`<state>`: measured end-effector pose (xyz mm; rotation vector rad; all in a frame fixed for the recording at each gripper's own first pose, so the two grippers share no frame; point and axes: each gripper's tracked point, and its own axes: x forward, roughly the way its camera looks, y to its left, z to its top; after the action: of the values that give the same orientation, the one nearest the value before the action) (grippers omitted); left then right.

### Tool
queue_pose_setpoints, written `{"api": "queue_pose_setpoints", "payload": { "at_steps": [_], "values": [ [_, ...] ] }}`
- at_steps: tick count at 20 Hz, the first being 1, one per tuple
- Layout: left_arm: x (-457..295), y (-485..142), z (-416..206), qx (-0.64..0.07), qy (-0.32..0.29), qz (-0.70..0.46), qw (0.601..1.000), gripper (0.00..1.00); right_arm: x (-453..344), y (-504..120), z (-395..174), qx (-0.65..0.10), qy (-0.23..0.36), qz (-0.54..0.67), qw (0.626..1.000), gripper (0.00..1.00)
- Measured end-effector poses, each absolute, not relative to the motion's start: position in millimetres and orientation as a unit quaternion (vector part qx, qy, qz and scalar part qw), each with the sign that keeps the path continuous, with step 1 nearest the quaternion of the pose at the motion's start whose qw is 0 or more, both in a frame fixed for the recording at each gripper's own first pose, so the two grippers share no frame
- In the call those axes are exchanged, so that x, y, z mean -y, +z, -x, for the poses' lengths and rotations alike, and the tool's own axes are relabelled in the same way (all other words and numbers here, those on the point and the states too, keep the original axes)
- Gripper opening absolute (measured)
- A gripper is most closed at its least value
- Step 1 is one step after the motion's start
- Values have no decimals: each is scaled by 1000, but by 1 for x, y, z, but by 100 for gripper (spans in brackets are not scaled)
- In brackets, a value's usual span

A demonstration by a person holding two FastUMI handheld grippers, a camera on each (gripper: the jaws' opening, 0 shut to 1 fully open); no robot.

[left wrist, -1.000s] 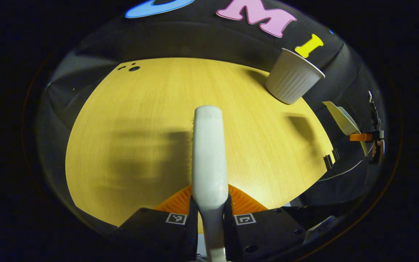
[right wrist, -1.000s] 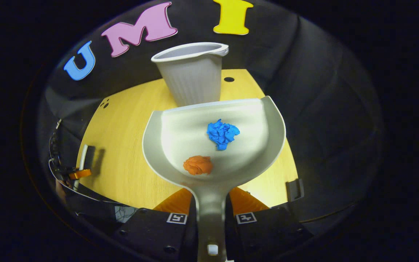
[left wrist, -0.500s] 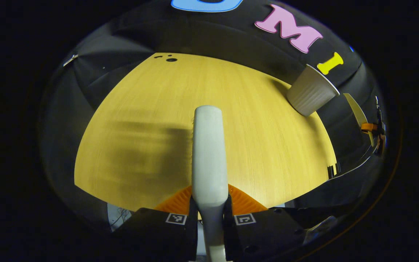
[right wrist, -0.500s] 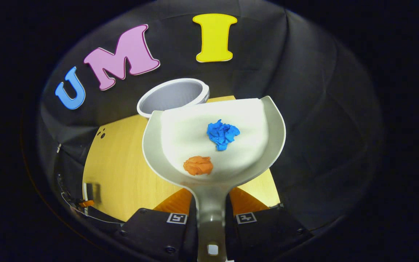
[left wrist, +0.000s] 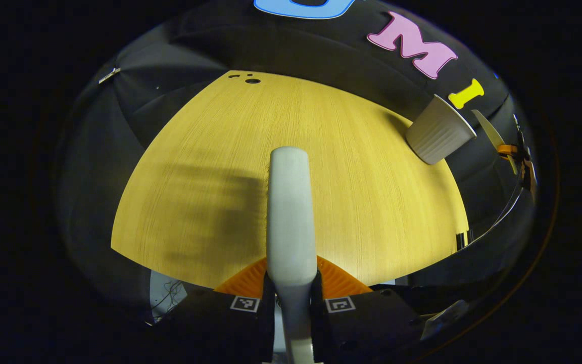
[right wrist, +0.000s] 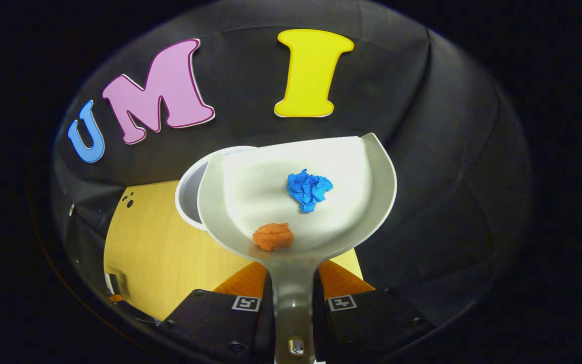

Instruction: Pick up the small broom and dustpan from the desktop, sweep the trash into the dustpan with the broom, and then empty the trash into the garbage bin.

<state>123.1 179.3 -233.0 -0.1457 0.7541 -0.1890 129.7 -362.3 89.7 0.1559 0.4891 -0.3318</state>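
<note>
Both hand-held grippers were clenched on their tools. In the left gripper view, the left hand-held gripper [left wrist: 291, 298] had its two fingers pressed against either side of the pale broom [left wrist: 290, 212] handle, which ran straight up the middle of the view above the yellow wooden counter [left wrist: 210, 167]. The brush end could not be made out; a blurred shadow lay on the counter to the left of the handle. Farther off, at the counter's far right edge, stood the white ribbed bin [left wrist: 438, 132], and just beyond it, held in the air, were the edge of the dustpan [left wrist: 490, 136] and part of the other hand-held gripper.

In the right gripper view, the right hand-held gripper [right wrist: 293, 303] grasped the dustpan's handle between both fingers. The dustpan [right wrist: 250, 187] spread out ahead, raised above the counter [right wrist: 154, 242]. An orange paper wad [right wrist: 273, 236] lay in the pan near the handle, and a blue paper wad [right wrist: 308, 188] lay farther out toward the pan's open lip, the two well apart. Beneath the pan's left side showed part of the bin [right wrist: 188, 194] rim and its open mouth, so the pan overlapped it from above. Behind rose the black cloth wall.
</note>
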Motion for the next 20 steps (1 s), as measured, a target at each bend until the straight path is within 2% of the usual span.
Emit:
{"api": "queue_pose_setpoints", "payload": {
  "at_steps": [2, 3, 4, 6, 10, 11, 12, 18, 20],
  "values": [
    [-175, -229, -129, -368, -86, 96, 921, 33, 359, 97, -146, -238, -166, -67, 955, 33],
    [-171, -223, -135, -362, -84, 111, 922, 33, 357, 97, -154, -238, -167, -60, 955, 38],
    [-166, -219, -137, -356, -83, 124, 923, 33, 357, 97, -162, -242, -171, -44, 954, 29],
    [-156, -211, -145, -345, -87, 138, 924, 33, 364, 98, -174, -250, -184, 5, 951, 34],
    [-151, -199, -158, -335, -87, 161, 924, 33, 365, 98, -197, -257, -209, 20, 943, 34],
    [-151, -197, -160, -334, -83, 167, 924, 33, 369, 99, -201, -260, -218, 35, 940, 29],
    [-152, -195, -161, -332, -83, 173, 924, 33, 372, 99, -205, -264, -224, 58, 936, 34],
    [-156, -196, -154, -337, -86, 219, 912, 33, 367, 104, -204, -279, -227, 219, 907, 34],
    [-157, -195, -151, -338, -90, 230, 908, 31, 360, 104, -204, -289, -198, 271, 896, 34]
  ]
}}
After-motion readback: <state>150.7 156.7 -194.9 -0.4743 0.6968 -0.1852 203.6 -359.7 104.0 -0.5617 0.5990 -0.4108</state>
